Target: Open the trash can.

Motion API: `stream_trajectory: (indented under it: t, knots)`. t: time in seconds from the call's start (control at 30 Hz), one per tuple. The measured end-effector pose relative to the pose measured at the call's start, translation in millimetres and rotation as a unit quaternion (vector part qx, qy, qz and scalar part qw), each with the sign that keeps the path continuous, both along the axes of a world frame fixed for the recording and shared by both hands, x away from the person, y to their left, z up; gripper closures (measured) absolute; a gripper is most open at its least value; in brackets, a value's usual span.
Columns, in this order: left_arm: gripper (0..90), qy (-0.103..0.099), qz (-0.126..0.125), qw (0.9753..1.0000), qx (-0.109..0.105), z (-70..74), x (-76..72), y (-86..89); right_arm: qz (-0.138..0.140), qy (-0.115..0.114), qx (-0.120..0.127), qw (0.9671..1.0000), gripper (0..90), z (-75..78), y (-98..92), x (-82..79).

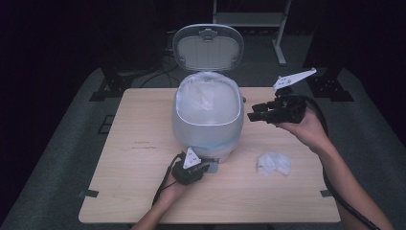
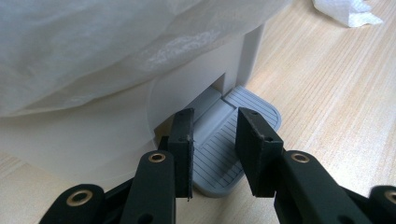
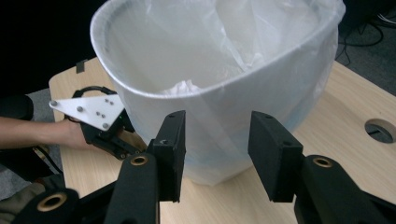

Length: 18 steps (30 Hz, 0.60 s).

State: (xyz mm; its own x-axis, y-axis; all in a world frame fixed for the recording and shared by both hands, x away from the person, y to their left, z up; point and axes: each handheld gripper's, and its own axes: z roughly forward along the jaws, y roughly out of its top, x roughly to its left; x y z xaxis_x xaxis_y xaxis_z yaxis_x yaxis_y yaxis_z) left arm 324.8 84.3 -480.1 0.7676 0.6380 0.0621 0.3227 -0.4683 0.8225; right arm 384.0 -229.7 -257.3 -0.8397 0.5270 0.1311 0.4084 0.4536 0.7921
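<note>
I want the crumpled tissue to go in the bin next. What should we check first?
1. Lid up: ok, it stands open behind the bin.
2. Pedal held down: ok, the left gripper is right over it; whether it is pressing, cannot tell.
3. Bag lining the bin: ok, it folds over the rim.
4. Right gripper free: ok, jaws open and holding nothing.
5. Tissue reachable: ok, it lies alone on the table, right of the bin.
6. Room in the bin: ok, little inside.
</note>
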Motion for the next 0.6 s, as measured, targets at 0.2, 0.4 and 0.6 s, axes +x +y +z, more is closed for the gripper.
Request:
stream_trajectory:
  t: [0.2, 0.4, 0.6]
  knots:
    - [67.6, -0.001, 0.001, 1.0000, 0.001, 0.0, -0.2, -0.1, -0.008, 0.005, -0.001, 1.0000, 54.8, -9.5, -9.8, -2.3]
    - [67.6, -0.001, 0.001, 1.0000, 0.001, -0.1, -0.1, 0.0, -0.011, 0.009, 0.000, 0.9999, 54.8, -17.0, -16.2, -3.8]
    - [67.6, -0.001, 0.000, 1.0000, 0.001, 0.0, -0.1, -0.1, -0.013, 0.008, 0.002, 0.9999, 54.1, -23.3, -20.5, -4.9]
